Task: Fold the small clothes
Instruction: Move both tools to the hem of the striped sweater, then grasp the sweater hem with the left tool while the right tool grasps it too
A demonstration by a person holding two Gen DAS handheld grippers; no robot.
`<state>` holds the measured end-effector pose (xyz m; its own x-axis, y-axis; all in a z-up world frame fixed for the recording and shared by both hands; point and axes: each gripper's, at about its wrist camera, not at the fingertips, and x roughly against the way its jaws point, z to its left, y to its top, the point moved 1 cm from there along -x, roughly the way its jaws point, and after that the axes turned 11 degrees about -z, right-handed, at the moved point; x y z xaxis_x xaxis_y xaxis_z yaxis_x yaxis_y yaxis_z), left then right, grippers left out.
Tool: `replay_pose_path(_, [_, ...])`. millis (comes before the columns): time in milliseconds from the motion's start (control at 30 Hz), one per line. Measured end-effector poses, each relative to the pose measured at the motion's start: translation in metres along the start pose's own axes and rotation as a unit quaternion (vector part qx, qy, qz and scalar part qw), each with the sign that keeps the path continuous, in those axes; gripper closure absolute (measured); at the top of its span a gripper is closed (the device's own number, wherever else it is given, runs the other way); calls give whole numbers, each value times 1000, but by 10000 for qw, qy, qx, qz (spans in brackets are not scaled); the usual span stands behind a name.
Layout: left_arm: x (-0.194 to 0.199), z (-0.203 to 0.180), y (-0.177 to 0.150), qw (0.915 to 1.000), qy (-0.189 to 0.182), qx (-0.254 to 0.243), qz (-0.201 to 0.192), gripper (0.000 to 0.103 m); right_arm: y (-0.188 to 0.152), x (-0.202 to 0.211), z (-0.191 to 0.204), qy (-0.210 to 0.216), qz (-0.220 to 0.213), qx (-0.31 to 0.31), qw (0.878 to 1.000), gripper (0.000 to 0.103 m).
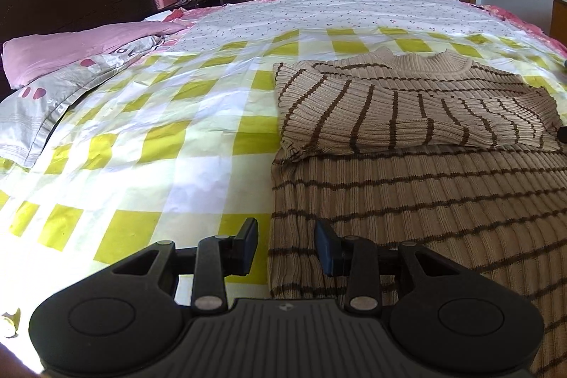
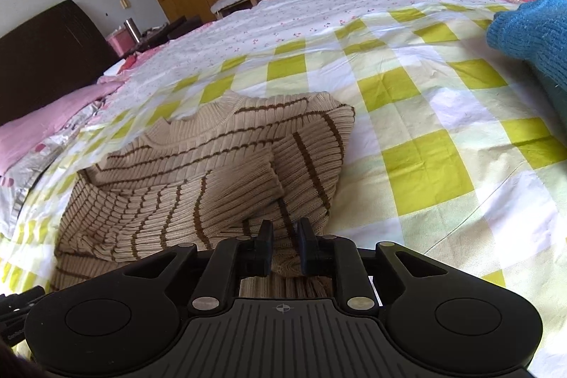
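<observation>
Folding a beige brown-striped ribbed knit sweater (image 1: 407, 116) lying near the bed's (image 1: 198, 116) front edge, we judge it soft and floppy; grip its hem corners. Our left gripper (image 1: 286, 248) has fingers spread, empty; right gripper (image 2: 285, 245) fingers narrowly straddle a knit fold.

Bright daylight glares on the checked sheet (image 1: 198, 137); sharp focus, fisheye-bent, vignetted corners.

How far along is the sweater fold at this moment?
Done: both sleeves of the striped sweater lie folded across its chest.

In hand: the right gripper has knit at its lower right edge between narrowly parted jaws; the left gripper is open over the lower left edge.

Left: folding the body up; the blue garment waits untouched.
</observation>
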<state>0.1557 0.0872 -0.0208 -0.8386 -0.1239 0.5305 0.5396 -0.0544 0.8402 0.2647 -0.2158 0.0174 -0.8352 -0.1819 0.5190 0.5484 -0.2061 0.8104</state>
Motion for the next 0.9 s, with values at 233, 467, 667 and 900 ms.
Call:
replay_pose_path(233, [29, 14, -5, 9999, 14, 120, -52, 62, 7, 24, 8, 211, -70, -34, 9997, 85])
replay_pose_path(467, [67, 27, -24, 9990, -203, 382, 115, 62, -2, 66, 19, 455, 29, 52, 9989, 84])
replay_pose_path(667, [97, 30, -46, 9966, -555, 421, 432, 62, -38, 120, 11, 520, 297, 100, 9982, 79])
replay_pose_path(900, [117, 25, -72, 9904, -882, 568, 901, 62, -81, 174, -9, 353, 662, -74, 9972, 79])
